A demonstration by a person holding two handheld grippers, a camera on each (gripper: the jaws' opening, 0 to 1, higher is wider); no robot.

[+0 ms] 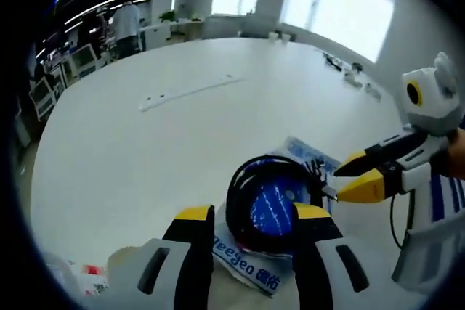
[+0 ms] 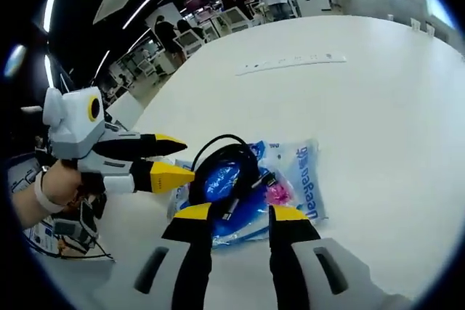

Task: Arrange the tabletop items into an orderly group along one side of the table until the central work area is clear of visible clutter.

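Observation:
A black coiled cable [image 1: 240, 179] lies on a blue-and-clear plastic bag [image 1: 309, 152] with printed lettering, on the white table [image 1: 145, 157]. My left gripper [image 1: 253, 213] is open, its yellow-tipped jaws on either side of the coil's near edge. My right gripper [image 1: 336, 183] comes in from the right, open, with its tips at the cable's plug ends. In the right gripper view the coil [image 2: 218, 152] and bag [image 2: 301, 172] lie just ahead of my open right gripper [image 2: 242, 213]. The left gripper [image 2: 187, 161] reaches in from the left, open, beside the coil.
A long white power strip [image 1: 190, 91] [image 2: 290, 63] lies farther out on the table. Small items [image 1: 352, 74] sit near the far right edge. Crumpled packaging [image 1: 73, 274] lies by the near left edge. A hand [image 2: 43, 197] holds the left gripper. Desks and people stand beyond the table.

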